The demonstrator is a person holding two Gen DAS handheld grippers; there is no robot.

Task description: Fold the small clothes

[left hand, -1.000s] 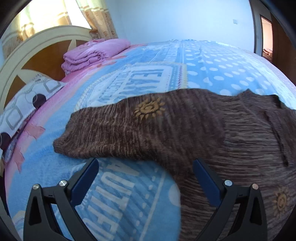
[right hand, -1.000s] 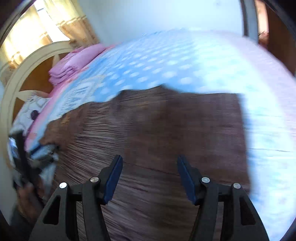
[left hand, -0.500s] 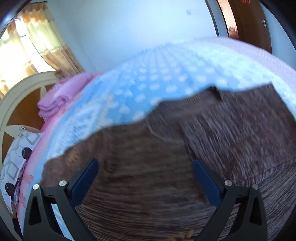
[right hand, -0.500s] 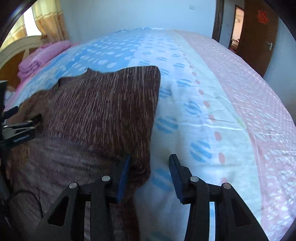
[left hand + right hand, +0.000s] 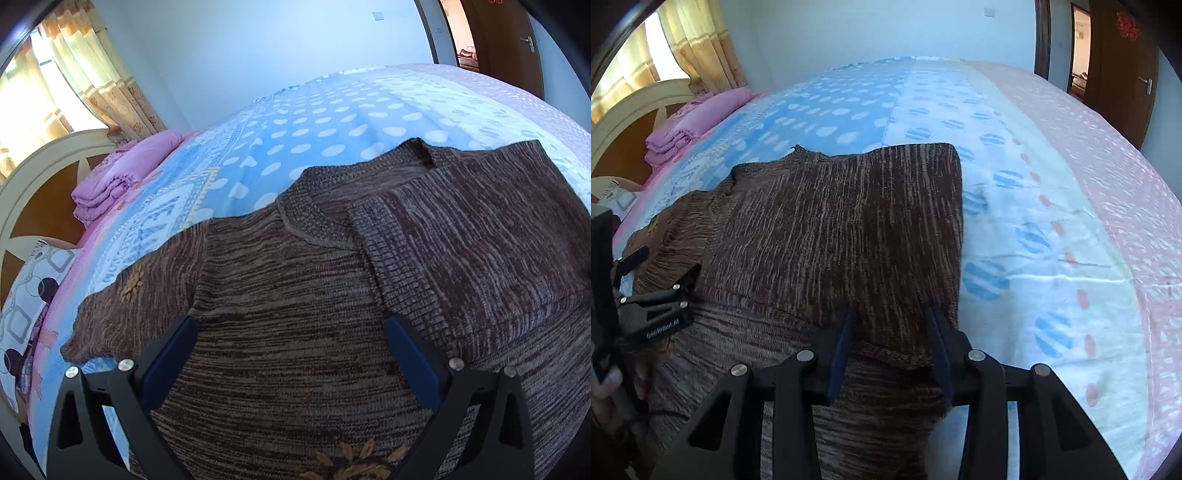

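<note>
A brown knit sweater [image 5: 295, 314] with gold sun motifs lies flat on the bed, neckline away from me. Its right side [image 5: 461, 229] is folded over the body, while the left sleeve [image 5: 122, 306] still spreads out. My left gripper [image 5: 290, 325] hovers wide open above the sweater's chest, nothing pinched; it also shows at the edge of the right wrist view [image 5: 670, 262]. My right gripper [image 5: 892, 321] is over the near right corner of the folded panel [image 5: 831, 229]. Its jaws are closing, with sweater fabric lying between the fingers, flat and not pinched.
The sweater lies on a blue dotted bedspread [image 5: 332, 118] that turns pink towards the right [image 5: 1108, 166]. A folded pink blanket [image 5: 122, 177], a patterned pillow [image 5: 29, 295] and a cream headboard [image 5: 44, 166] are at the left. A brown door [image 5: 1123, 74] stands far right.
The left gripper swung from the left sleeve to over the sweater's chest and neckline. The right gripper moved to the sweater's near right corner and its jaws narrowed.
</note>
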